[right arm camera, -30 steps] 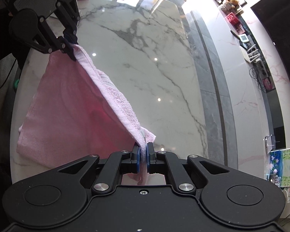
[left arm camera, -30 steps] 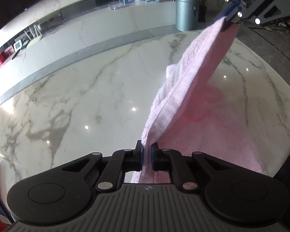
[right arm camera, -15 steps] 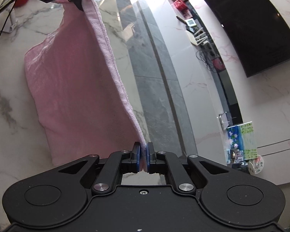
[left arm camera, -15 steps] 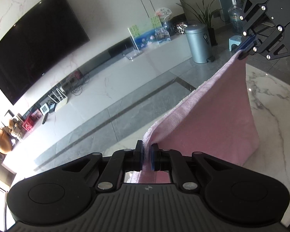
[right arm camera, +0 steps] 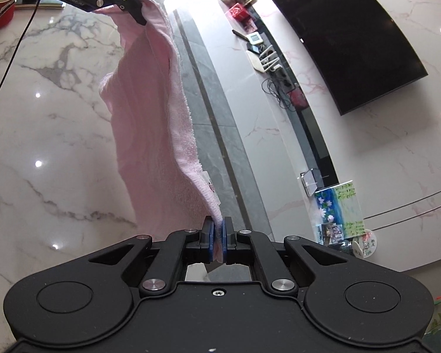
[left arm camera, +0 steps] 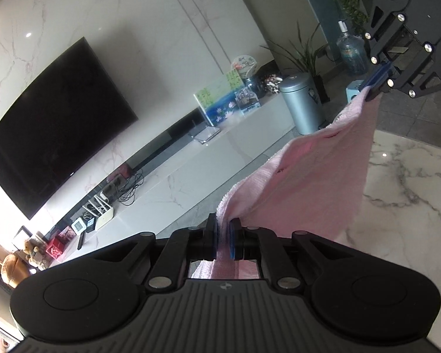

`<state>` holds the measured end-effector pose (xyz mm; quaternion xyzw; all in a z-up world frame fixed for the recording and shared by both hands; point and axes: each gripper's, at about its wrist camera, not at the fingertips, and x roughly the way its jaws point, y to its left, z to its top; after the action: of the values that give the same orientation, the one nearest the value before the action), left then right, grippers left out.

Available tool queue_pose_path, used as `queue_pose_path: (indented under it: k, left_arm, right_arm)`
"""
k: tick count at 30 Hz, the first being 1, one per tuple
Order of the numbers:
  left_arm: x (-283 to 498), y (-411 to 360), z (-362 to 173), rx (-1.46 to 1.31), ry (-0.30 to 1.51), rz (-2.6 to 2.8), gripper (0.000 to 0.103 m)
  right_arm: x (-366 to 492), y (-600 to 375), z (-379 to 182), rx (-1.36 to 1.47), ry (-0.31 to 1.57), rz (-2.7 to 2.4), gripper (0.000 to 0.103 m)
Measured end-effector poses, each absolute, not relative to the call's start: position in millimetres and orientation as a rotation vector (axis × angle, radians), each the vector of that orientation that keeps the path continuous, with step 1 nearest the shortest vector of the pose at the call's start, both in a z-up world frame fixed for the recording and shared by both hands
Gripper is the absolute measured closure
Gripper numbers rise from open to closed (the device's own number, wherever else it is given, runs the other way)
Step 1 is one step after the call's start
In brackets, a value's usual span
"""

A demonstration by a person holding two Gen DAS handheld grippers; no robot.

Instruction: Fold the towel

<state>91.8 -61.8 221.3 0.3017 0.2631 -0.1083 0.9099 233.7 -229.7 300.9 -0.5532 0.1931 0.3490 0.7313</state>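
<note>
A pink towel (left arm camera: pixel 308 176) hangs stretched between my two grippers above the white marble table (left arm camera: pixel 411 182). My left gripper (left arm camera: pixel 223 229) is shut on one top corner of it. At the upper right of the left wrist view, my right gripper (left arm camera: pixel 376 83) pinches the other corner. In the right wrist view the towel (right arm camera: pixel 150 111) sags in a long fold from my right gripper (right arm camera: pixel 217 232), shut on its corner, up to my left gripper (right arm camera: pixel 139 14) at the top left. The towel's lower edge is hidden behind the hanging cloth.
The marble table (right arm camera: pixel 44 147) spreads below, with a red cup (right arm camera: pixel 1 6) and a black cable (right arm camera: pixel 14 47) at its far left. Beyond the table edge lie a grey floor strip (right arm camera: pixel 220 135), a low white console (left arm camera: pixel 191 158), a black TV (left arm camera: pixel 56 123) and a metal bin (left arm camera: pixel 301 104).
Both grippers have risen and tilted up, lifting the towel off the table until it hangs between them. The views now take in the wall and TV instead of the tabletop.
</note>
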Motion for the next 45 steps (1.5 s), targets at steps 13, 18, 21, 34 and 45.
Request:
queue_pose_path:
  k: [13, 18, 21, 34, 45]
  left_arm:
    - [-2, -91, 123, 0.632, 0.737, -0.562, 0.096]
    - [-36, -98, 92, 0.609, 0.813, -0.659, 0.096]
    - [-56, -101, 73, 0.612, 0.859, -0.701, 0.096]
    - [-91, -99, 22, 0.526, 1.017, -0.747, 0.081]
    - [-104, -73, 25, 0.435, 1.047, -0.740, 0.061]
  right_arm:
    - [149, -263, 186, -1.316, 0.792, 0.997, 0.100]
    - [125, -275, 158, -1.270, 0.882, 1.066, 0.100]
    - [114, -278, 140, -1.226, 0.933, 1.110, 0.100]
    - [104, -300, 86, -1.168, 1.138, 1.185, 0.095]
    - [123, -318, 94, -1.161, 1.184, 1.123, 0.073]
